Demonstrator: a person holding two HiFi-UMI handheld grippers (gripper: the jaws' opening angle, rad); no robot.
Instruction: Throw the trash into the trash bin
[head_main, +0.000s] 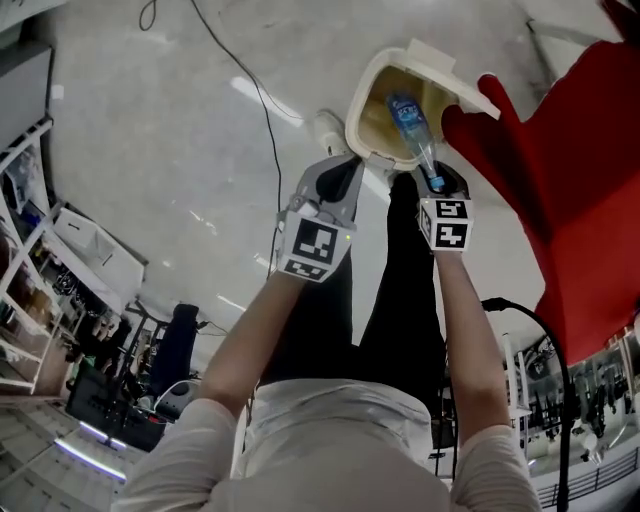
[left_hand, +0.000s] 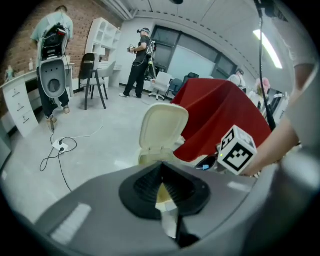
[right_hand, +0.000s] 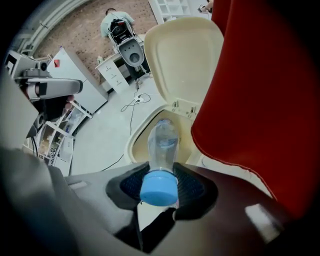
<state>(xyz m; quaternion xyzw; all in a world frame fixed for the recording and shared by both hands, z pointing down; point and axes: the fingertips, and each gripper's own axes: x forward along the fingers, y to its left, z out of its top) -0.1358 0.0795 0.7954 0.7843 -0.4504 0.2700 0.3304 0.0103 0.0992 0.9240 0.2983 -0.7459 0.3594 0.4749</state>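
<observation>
**A:** Right gripper (right_hand: 159, 192) — fingers clamped on the plastic bottle (right_hand: 162, 142) just below its blue cap (right_hand: 158, 187). The body points down and away. I'd judge it's aimed to drop base-first.

**B:** Left gripper (left_hand: 161, 172)?

**A:** Fingers pressed together, carrying nothing I can make out. Probably just kept out of the way.

**B:** Where's the bottle?

**A:** In line with the open mouth of the cream trash bin (head_main: 357, 115), not yet let go. Lid (right_hand: 182, 55) is tipped back, and a red cloth (head_main: 570, 180) hangs just beside.

**B:** Any writing?

**A:** The bottle's blue label is too blurred to read — the marker cubes (head_main: 445, 223) carry patterns only.
</observation>
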